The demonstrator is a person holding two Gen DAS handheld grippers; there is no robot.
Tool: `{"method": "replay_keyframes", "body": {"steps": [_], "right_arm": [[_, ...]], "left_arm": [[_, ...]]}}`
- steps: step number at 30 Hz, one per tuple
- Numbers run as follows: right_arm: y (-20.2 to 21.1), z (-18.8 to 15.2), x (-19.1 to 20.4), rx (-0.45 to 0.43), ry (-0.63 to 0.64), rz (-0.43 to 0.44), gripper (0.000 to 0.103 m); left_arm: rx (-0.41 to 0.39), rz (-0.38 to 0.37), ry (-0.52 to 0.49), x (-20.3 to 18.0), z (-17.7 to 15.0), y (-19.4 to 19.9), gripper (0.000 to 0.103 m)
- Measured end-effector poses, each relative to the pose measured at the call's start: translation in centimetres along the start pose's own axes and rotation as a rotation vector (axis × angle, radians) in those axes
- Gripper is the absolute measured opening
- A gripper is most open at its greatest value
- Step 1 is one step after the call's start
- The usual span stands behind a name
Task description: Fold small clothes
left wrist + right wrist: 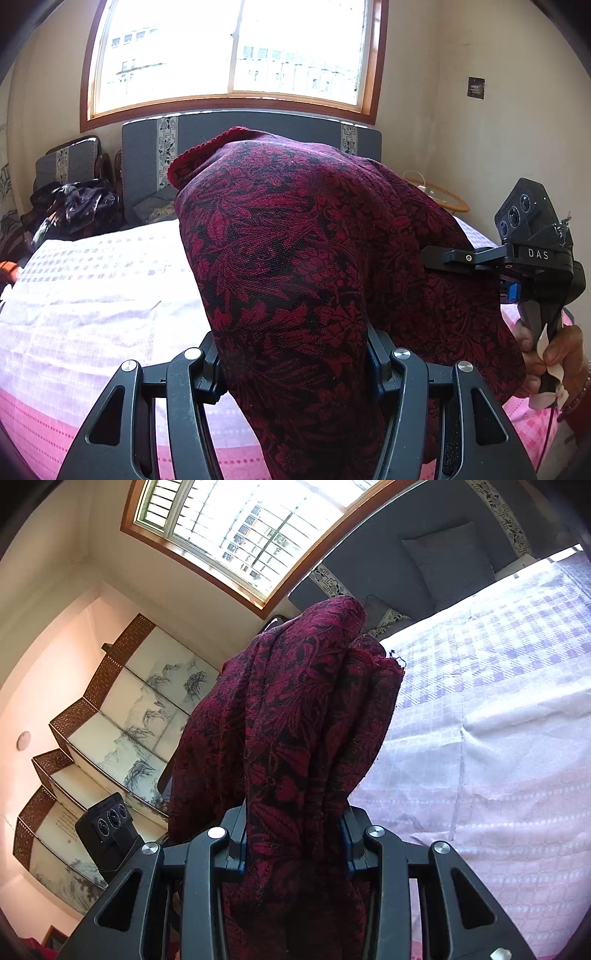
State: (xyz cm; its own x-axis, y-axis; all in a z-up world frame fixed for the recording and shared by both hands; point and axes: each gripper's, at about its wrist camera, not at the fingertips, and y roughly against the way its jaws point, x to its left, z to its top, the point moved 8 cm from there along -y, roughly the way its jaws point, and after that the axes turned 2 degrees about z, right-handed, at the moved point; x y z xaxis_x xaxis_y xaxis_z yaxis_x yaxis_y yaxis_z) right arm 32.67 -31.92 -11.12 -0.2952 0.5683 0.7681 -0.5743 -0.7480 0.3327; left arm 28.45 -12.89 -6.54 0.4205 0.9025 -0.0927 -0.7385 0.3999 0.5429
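While draped over both, red garment (295,258) fills each claw.

The black two-finger left gripper (295,354) is clamping its fingers on a bunched dark red floral knitted garment (295,240), while the black two-finger right gripper (293,834), held by a bare hand (550,354), is pinching the same cloth, both tilted slightly downward.

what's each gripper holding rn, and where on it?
Both hold the same dark red floral garment. Left gripper and right gripper are each shut on a bunched fold; which part cannot be told.
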Motion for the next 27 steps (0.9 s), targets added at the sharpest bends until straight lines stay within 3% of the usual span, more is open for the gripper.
{"method": "replay_keyframes", "body": {"steps": [12, 27], "right_arm": [[-4.0, 2.8, -1.5, -0.007, -0.012, -0.022, 0.034], [-7.6, 5.0, -3.2, -0.002, -0.039, -0.050, 0.034]], "left_arm": [[-0.012, 0.063, -0.019, 2.9, 1.3, -5.0, 0.057], [0.000, 0.086, -0.041, 4.8, 1.9, -9.6, 0.057]]}}
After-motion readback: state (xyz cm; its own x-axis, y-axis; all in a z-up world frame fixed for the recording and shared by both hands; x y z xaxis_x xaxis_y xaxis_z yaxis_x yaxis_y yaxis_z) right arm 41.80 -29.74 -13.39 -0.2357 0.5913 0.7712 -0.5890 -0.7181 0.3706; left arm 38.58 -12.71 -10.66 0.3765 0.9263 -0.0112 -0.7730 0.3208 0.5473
